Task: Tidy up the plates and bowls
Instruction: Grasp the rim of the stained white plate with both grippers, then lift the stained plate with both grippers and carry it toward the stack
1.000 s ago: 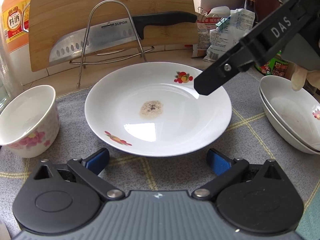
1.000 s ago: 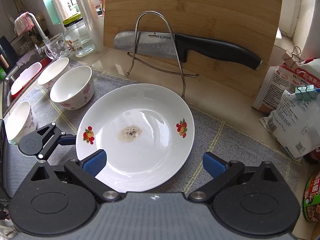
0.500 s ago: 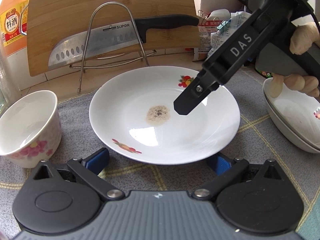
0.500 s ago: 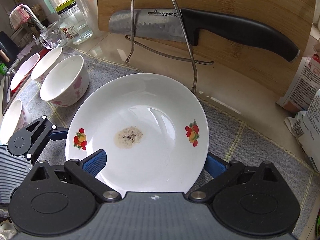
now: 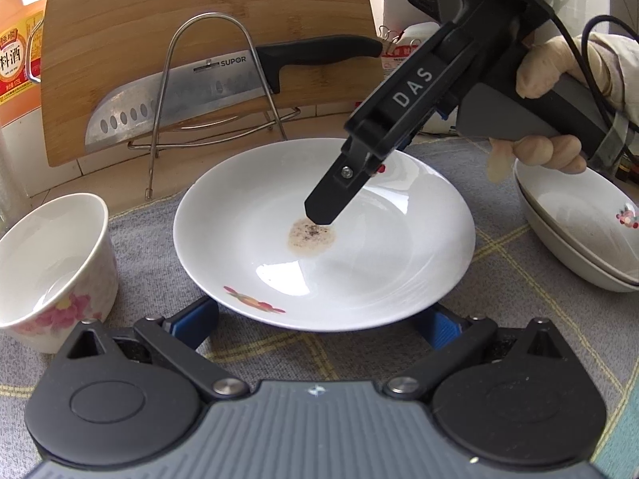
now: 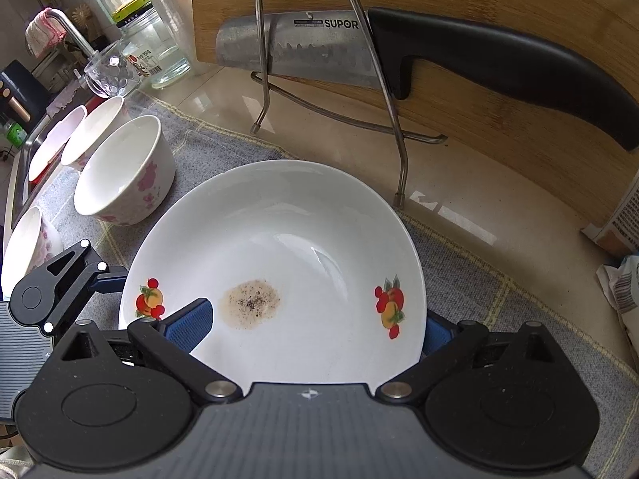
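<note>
A white plate (image 5: 359,263) (image 6: 287,231) with fruit prints and a brown stain lies on the grey mat. My left gripper (image 5: 317,319) is open, its blue fingers (image 5: 195,315) low at the plate's near rim. My right gripper (image 6: 311,327) (image 5: 339,195) is open too. Its left finger is over the plate's inside and its right finger (image 6: 435,333) is outside the rim. A hand (image 5: 551,80) holds it. A floral bowl (image 5: 52,263) (image 6: 124,175) stands left of the plate. Stacked deep plates (image 5: 579,239) sit at the right.
A knife (image 6: 399,52) rests in a wire rack (image 6: 391,119) against a bamboo board (image 5: 199,12) behind the plate. More bowls (image 6: 92,127) line the mat toward the sink and tap (image 6: 72,32). A glass jar (image 6: 159,52), a bottle (image 5: 16,64) and packets (image 6: 623,207) stand around.
The right gripper has come down and forward across the plate, so its finger now hangs over the stain. The left gripper has closed in on the plate's near rim.
</note>
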Demonstrator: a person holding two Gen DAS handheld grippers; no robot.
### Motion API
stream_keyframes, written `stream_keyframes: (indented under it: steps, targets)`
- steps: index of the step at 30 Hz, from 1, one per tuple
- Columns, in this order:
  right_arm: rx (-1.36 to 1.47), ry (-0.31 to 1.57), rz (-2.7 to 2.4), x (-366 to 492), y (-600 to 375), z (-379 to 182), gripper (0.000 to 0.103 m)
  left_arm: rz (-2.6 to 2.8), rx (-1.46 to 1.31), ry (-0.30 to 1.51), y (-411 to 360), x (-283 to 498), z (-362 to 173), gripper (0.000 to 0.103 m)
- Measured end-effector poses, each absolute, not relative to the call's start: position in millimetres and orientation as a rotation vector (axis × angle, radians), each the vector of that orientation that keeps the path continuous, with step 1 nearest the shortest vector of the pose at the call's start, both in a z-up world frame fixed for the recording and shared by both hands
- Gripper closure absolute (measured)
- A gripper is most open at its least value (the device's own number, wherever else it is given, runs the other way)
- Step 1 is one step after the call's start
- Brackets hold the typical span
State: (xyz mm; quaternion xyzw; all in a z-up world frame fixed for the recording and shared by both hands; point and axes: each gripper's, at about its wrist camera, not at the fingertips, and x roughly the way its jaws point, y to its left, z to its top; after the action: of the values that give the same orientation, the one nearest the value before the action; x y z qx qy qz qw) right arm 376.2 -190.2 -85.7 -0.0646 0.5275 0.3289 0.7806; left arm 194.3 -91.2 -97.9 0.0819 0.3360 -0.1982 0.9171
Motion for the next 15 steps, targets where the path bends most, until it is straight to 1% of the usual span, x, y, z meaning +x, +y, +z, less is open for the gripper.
stream_keyframes:
  steps: [15]
  targets:
    - [-0.169,1.113,0.78,395.2,-181.1,-86.2,0.0,-0.425,0.226,0.657,-94.0,182.7,-91.9,0.0]
